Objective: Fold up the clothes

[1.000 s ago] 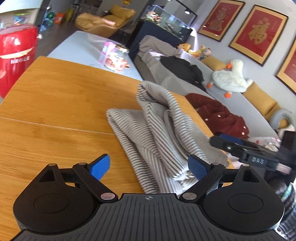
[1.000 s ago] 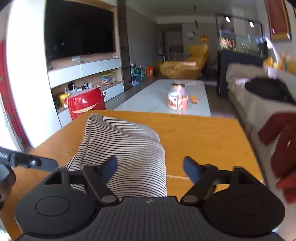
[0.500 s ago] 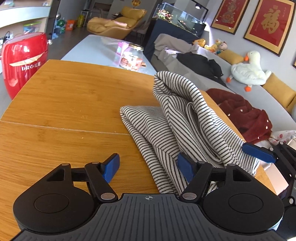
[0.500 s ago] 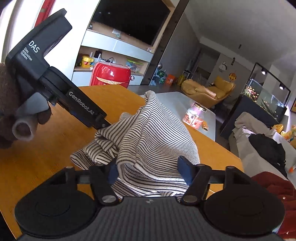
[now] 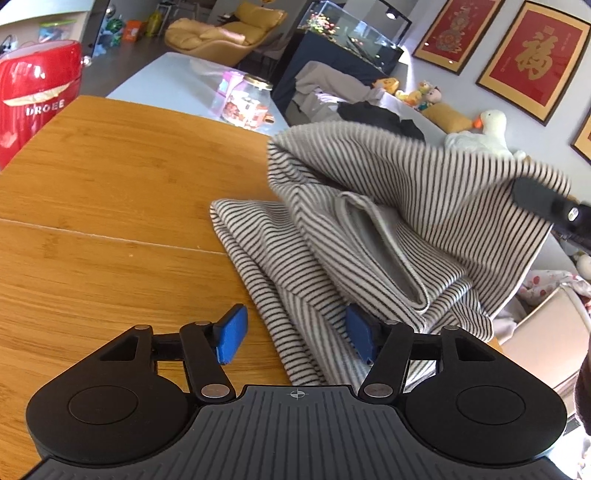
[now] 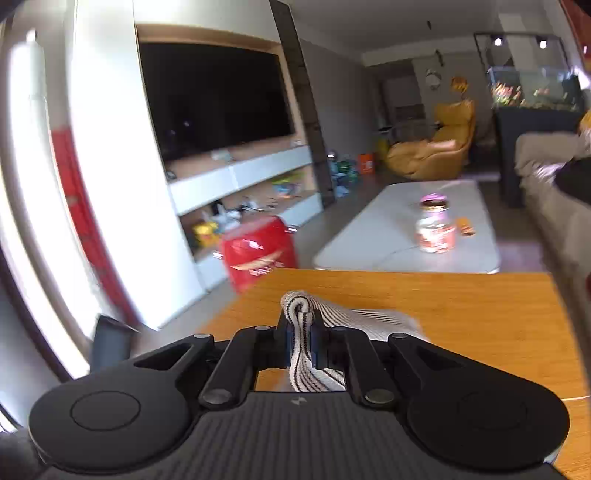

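While right gripper (image 6: pixel 301 345) pinches striped garment (image 5: pixel 369 229), left gripper (image 5: pixel 295 334), closing, straddles its edge

Warm wood worktop (image 5: pixel 110 177) in a bright living room. Behind it, a pale low table (image 6: pixel 399 229) and grey sofa (image 5: pixel 402 107). Big black TV (image 6: pixel 214 96) on a white wall, yellow chair (image 6: pixel 436 151), fish tank (image 5: pixel 351 29), red pictures (image 5: pixel 532 59).

Garment (image 5: pixel 369 229) on the table (image 5: pixel 110 206) (right half), jar (image 5: pixel 243 99) on the low table (image 5: pixel 173 81) behind.
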